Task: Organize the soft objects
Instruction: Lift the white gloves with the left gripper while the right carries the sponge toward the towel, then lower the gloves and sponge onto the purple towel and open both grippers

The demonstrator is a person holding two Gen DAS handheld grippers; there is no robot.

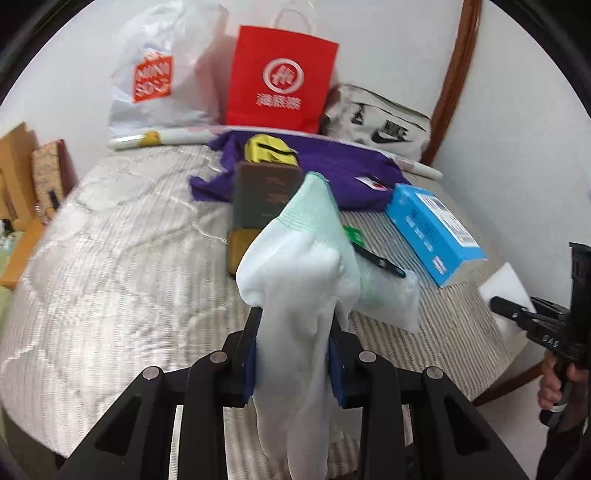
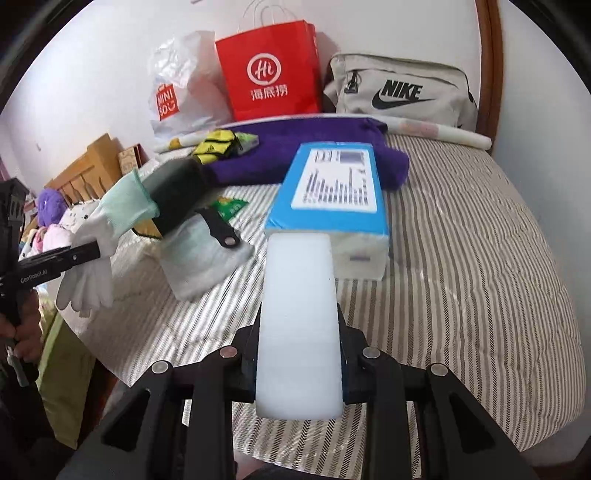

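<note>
Behind the glove (image 1: pixel 295 280), half-hidden brown block (image 1: pixel 264 195).

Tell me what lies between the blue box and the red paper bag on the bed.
In the right wrist view, the purple cloth lies between the blue box and the red paper bag, which stands upright at the back.

Plain white wall (image 2: pixel 406 33) behind a bed covered with a grey-and-white striped quilt (image 2: pixel 480 258). A curved brown wooden frame (image 2: pixel 493 74) stands at the wall on the right. Light wooden furniture (image 2: pixel 92 162) stands at left. Lighting is even.
</note>
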